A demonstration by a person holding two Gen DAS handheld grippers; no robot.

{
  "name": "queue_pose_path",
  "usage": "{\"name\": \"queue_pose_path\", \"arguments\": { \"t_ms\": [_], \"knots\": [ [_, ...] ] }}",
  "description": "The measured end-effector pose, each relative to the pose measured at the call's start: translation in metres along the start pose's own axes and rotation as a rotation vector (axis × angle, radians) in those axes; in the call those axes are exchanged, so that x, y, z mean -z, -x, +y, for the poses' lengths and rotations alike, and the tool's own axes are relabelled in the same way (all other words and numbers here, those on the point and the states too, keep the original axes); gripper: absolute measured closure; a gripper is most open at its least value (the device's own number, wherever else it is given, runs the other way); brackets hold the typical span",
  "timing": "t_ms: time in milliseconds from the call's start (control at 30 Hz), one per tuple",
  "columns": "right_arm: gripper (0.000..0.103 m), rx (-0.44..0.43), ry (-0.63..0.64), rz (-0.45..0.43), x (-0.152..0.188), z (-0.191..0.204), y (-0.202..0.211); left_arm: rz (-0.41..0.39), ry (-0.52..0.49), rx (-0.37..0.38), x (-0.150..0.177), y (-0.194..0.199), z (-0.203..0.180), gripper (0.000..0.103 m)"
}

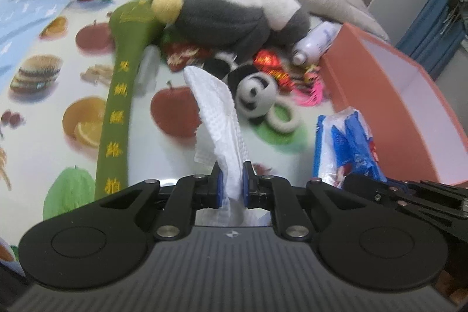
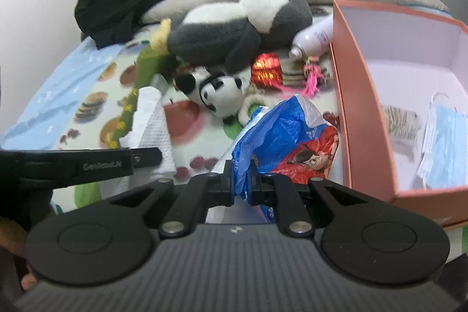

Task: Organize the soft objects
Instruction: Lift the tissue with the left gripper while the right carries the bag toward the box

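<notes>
Both tongs are closed on soft things above the bed's fruit-print cloth [image 1: 44, 113]. Left tongs [image 1: 232, 184] pinch a white tissue [image 1: 218, 113], which stands up between the pads. Right tongs [image 2: 242, 180] grip a blue plastic bag [image 2: 280, 133], just beside the orange box [image 2: 348, 95]. Inside the box lies a blue face mask [image 2: 447, 151]. Small panda plush [image 2: 219, 92] and big grey plush [image 2: 234, 31] lie further back w/ other clutter.

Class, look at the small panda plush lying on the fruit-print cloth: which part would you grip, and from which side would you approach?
Grip the small panda plush across its round white head, coming down from above. The head faces up and stands clear, while its black body end tucks under the large grey plush. Both grippers are full now: the left holds the white tissue, the right the blue wrapper.
</notes>
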State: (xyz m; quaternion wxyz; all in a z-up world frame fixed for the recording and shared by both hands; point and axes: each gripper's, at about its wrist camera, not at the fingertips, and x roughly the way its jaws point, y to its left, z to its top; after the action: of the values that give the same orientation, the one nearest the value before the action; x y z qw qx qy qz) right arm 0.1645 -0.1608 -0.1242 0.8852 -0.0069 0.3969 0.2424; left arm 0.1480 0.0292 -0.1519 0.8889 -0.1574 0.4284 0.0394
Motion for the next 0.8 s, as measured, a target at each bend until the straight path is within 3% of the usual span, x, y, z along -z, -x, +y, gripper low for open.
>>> {"name": "queue_pose_path", "arguments": {
  "t_ms": [267, 800],
  "knots": [
    [0.091, -0.031, 0.035, -0.106, -0.032, 0.0, 0.04, -0.043, -0.051, 0.058, -0.037, 0.035, -0.022, 0.088],
    [0.091, 0.079, 0.059, -0.379, -0.105, -0.052, 0.121, -0.181, -0.183, 0.19, -0.124, 0.072, -0.105, 0.088]
  ]
}}
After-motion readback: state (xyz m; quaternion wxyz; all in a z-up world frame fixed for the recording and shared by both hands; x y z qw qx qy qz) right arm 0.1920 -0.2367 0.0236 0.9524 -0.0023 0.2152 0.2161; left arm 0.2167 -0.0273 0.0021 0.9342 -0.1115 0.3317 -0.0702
